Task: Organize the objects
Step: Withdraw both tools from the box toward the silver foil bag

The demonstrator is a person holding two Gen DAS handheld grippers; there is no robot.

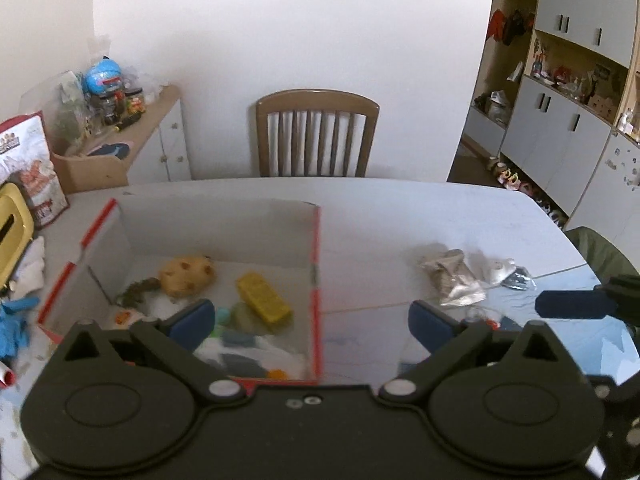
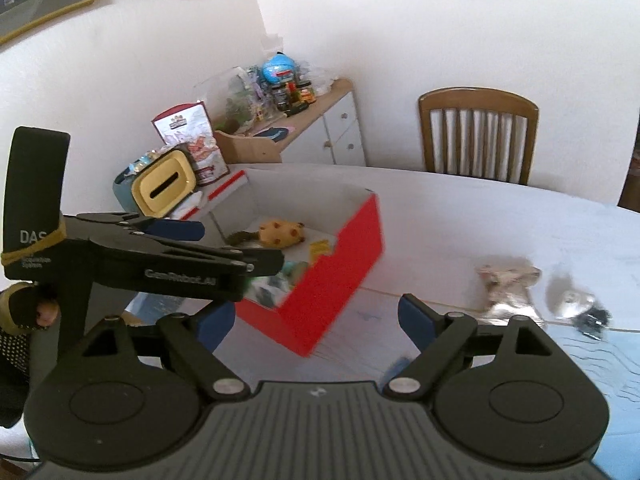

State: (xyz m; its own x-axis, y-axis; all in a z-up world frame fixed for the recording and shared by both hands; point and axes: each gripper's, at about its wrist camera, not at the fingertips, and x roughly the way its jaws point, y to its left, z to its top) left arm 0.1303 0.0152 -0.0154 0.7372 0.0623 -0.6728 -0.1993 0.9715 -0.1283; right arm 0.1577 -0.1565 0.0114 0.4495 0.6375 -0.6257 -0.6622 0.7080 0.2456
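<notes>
Above the tabletop (image 1: 400,216) your left tongs (image 1: 312,320) and right tongs (image 2: 316,320) gape empty (the box (image 2: 332,280) beside them holds toys, seemingly).

Both left tongs (image 1: 312,320) and right tongs (image 2: 316,320) gape wide, tilted downward, empty.

Left gripper (image 1: 310,322): your black body, blue pads, silver pivot screws.
Right gripper (image 2: 316,322): ribbed grey-black housing, blue pads.
Glove (image 2: 24,308): lower left, your black-and-mustard knit.
</notes>
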